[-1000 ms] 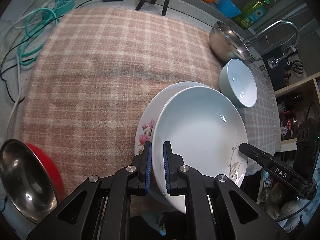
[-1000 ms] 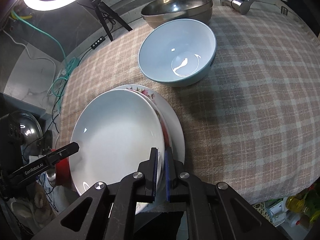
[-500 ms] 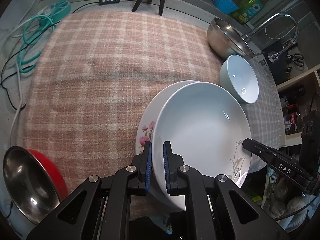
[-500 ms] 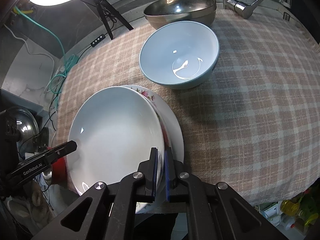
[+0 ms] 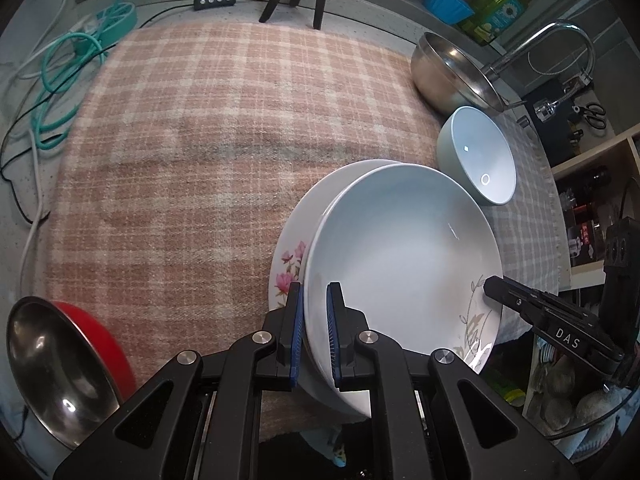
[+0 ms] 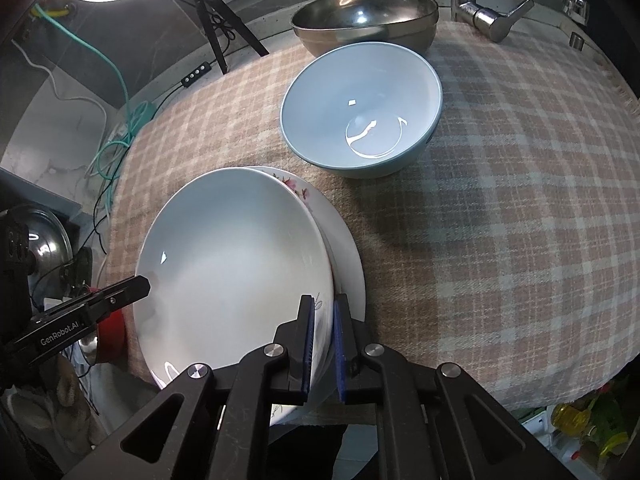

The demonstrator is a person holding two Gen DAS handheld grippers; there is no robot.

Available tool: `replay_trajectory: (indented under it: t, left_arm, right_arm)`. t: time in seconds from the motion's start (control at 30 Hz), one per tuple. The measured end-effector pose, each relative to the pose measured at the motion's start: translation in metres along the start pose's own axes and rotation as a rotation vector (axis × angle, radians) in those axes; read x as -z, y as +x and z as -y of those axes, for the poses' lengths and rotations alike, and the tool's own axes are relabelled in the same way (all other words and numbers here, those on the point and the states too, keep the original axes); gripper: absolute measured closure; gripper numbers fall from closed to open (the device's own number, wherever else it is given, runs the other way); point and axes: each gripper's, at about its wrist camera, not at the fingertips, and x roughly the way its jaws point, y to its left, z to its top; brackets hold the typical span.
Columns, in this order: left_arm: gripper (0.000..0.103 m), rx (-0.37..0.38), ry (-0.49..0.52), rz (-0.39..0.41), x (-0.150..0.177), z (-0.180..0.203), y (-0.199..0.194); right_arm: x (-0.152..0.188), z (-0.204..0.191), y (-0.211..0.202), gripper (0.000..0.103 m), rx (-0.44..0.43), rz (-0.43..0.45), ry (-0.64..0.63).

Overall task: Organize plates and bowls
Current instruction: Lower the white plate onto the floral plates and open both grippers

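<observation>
Two grippers I operate clamp one white plate [image 5: 400,256] by opposite rims: left gripper [image 5: 314,334], right gripper [image 6: 322,346]. It tilts over a floral plate [image 5: 288,270] at the worktop's [image 5: 200,140] near edge; a blue bowl [image 6: 362,110] sits beyond.
</observation>
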Motion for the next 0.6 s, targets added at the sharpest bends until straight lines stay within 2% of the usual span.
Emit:
replay_trajectory:
  t: [0.43, 0.6]
  left_arm:
    - [0.094, 0.000, -0.025, -0.006, 0.001, -0.002, -0.001]
    - [0.094, -0.004, -0.036, 0.007, -0.001, -0.002, -0.008]
  right_arm:
    - [0.003, 0.009, -0.003, 0.093, -0.029, -0.008, 0.009]
    - [0.003, 0.020, -0.012, 0.085, -0.058, 0.007, 0.015]
